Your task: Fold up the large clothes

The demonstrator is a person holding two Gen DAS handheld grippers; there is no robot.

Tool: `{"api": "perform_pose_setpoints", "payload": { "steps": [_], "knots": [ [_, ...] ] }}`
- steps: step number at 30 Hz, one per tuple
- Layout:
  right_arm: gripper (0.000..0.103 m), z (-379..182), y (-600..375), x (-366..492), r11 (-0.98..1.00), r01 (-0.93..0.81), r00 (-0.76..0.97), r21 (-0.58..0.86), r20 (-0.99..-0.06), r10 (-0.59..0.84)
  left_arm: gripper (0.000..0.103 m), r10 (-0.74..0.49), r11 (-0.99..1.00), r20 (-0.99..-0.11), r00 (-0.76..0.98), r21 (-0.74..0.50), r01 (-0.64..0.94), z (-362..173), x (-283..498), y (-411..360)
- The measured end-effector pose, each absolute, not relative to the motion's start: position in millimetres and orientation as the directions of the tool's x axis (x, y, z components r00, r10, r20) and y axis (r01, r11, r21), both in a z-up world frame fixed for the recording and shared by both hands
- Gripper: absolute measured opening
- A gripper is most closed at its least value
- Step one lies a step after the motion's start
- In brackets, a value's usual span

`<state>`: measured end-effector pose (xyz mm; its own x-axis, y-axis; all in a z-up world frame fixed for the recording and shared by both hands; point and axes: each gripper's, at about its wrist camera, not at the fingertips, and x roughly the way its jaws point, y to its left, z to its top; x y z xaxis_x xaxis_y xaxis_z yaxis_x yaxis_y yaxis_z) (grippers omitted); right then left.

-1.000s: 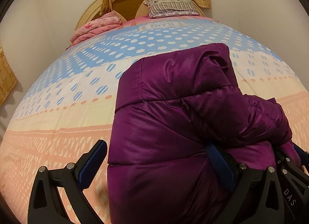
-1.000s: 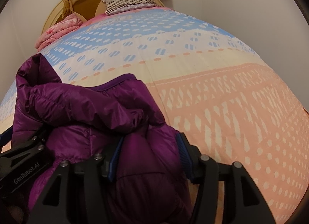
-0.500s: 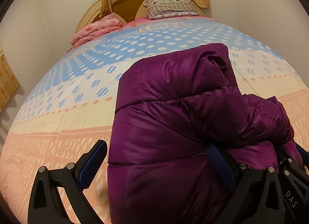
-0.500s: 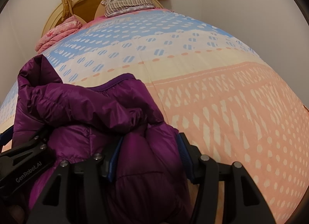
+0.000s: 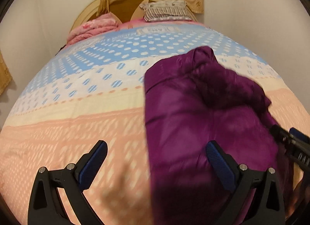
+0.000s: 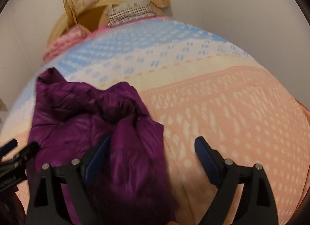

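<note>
Patterned bed fills both views, motion-blurred. Purple jacket lies bunched at centre, its lower edge cut off. Left gripper jaws apart; right gripper jaws opening, pads off the jacket.

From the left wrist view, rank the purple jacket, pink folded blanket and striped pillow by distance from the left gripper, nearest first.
1. Purple jacket: right by the left gripper, lying across its right side on the bed.
2. Pink folded blanket: far up the bed, on the left by the headboard.
3. Striped pillow: at the headboard, toward the right. It looks slightly farther than the blanket, but the margin is small.
</note>
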<state>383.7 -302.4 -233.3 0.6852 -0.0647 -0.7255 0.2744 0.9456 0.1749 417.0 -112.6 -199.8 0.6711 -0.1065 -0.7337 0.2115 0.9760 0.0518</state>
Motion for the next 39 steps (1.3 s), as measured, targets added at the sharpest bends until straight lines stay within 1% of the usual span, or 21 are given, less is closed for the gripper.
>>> {"api": "perform_pose_setpoints", "payload": {
  "steps": [2, 4, 5, 7, 8, 9, 11, 14, 16, 17, 18, 20, 23, 25, 27, 28, 30, 32, 33, 35, 39],
  "knots": [
    [0.085, -245.6, -297.3, 379.5, 0.951, 0.245, 0.676, 0.189, -0.737, -0.028, 0.102, -0.149, 0.969, -0.751, 0.644, 0.019, 0.246, -211.9, 408.4, -106.6],
    [0.085, -252.2, -297.5, 377.6, 0.947, 0.243, 0.683, 0.208, -0.73, -0.015, 0.102, -0.167, 0.97, -0.74, 0.652, -0.003, 0.245, -217.2, 403.5, -104.6],
    [0.085, -253.7, -298.6, 376.8, 0.942, 0.246, 0.686, 0.228, -0.727, -0.003, 0.102, -0.171, 0.969, -0.736, 0.655, -0.007, 0.245, -218.6, 401.5, -104.8],
    [0.08, -256.3, -295.8, 376.3, 0.944, 0.231, 0.689, 0.236, -0.725, 0.013, 0.102, -0.164, 0.968, -0.733, 0.66, 0.008, 0.25, -219.5, 400.3, -110.4],
    [0.073, -256.0, -293.3, 375.4, 0.947, 0.214, 0.694, 0.239, -0.72, 0.025, 0.102, -0.172, 0.964, -0.733, 0.658, 0.013, 0.266, -221.3, 399.4, -114.2],
    [0.064, -256.4, -289.9, 374.6, 0.951, 0.185, 0.698, 0.247, -0.714, 0.05, 0.102, -0.178, 0.96, -0.732, 0.657, 0.019, 0.281, -223.2, 398.7, -117.9],
    [0.063, -257.4, -288.0, 373.3, 0.953, 0.182, 0.697, 0.243, -0.716, 0.05, 0.102, -0.19, 0.954, -0.729, 0.658, 0.022, 0.3, -225.6, 396.9, -122.9],
    [0.064, -260.9, -295.8, 374.6, 0.938, 0.167, 0.695, 0.305, -0.711, 0.108, 0.101, -0.215, 0.949, -0.728, 0.651, 0.001, 0.314, -227.7, 393.1, -122.9],
    [0.063, -262.0, -298.4, 377.1, 0.931, 0.15, 0.693, 0.332, -0.707, 0.14, 0.092, -0.241, 0.941, -0.721, 0.65, -0.01, 0.338, -227.3, 389.3, -127.2],
    [0.061, -261.9, -298.4, 377.7, 0.932, 0.141, 0.692, 0.335, -0.706, 0.149, 0.078, -0.263, 0.933, -0.716, 0.647, -0.016, 0.361, -226.7, 385.2, -130.9],
    [0.058, -261.8, -297.7, 378.1, 0.933, 0.135, 0.692, 0.333, -0.706, 0.151, 0.07, -0.269, 0.926, -0.712, 0.648, -0.007, 0.377, -225.5, 382.0, -135.8],
    [0.054, -261.4, -296.0, 378.5, 0.936, 0.121, 0.693, 0.331, -0.704, 0.159, 0.068, -0.229, 0.927, -0.703, 0.673, 0.052, 0.371, -224.4, 375.6, -145.4],
    [0.05, -262.7, -297.0, 376.7, 0.929, 0.109, 0.694, 0.352, -0.697, 0.183, 0.067, -0.228, 0.932, -0.707, 0.669, 0.039, 0.36, -224.7, 375.6, -148.0],
    [0.048, -262.3, -296.5, 375.8, 0.928, 0.1, 0.697, 0.358, -0.691, 0.192, 0.063, -0.228, 0.929, -0.705, 0.672, 0.049, 0.367, -223.2, 374.3, -149.2],
    [0.042, -261.5, -295.4, 373.4, 0.927, 0.084, 0.704, 0.366, -0.68, 0.205, 0.052, -0.221, 0.924, -0.695, 0.684, 0.075, 0.375, -221.7, 370.9, -152.2],
    [0.04, -260.6, -294.8, 370.8, 0.926, 0.075, 0.71, 0.37, -0.671, 0.211, 0.049, -0.218, 0.922, -0.689, 0.691, 0.087, 0.377, -221.4, 369.5, -152.3],
    [0.033, -258.4, -292.5, 364.2, 0.926, 0.061, 0.722, 0.372, -0.657, 0.217, 0.036, -0.205, 0.919, -0.673, 0.711, 0.118, 0.376, -219.7, 361.0, -156.4],
    [0.03, -255.9, -291.8, 359.3, 0.924, 0.05, 0.734, 0.379, -0.641, 0.224, 0.028, -0.197, 0.919, -0.657, 0.728, 0.135, 0.371, -215.6, 356.5, -157.5],
    [0.028, -253.9, -291.9, 355.9, 0.92, 0.044, 0.741, 0.389, -0.63, 0.231, 0.025, -0.199, 0.92, -0.652, 0.731, 0.132, 0.368, -213.3, 357.5, -155.3],
    [0.027, -250.4, -291.5, 350.6, 0.914, 0.036, 0.754, 0.403, -0.612, 0.24, 0.022, -0.201, 0.924, -0.641, 0.741, 0.126, 0.36, -204.9, 353.8, -151.1],
    [0.025, -241.9, -285.0, 341.7, 0.907, 0.009, 0.768, 0.422, -0.583, 0.264, 0.019, -0.204, 0.926, -0.611, 0.765, 0.133, 0.354, -185.7, 344.3, -142.5]
  ]
}}
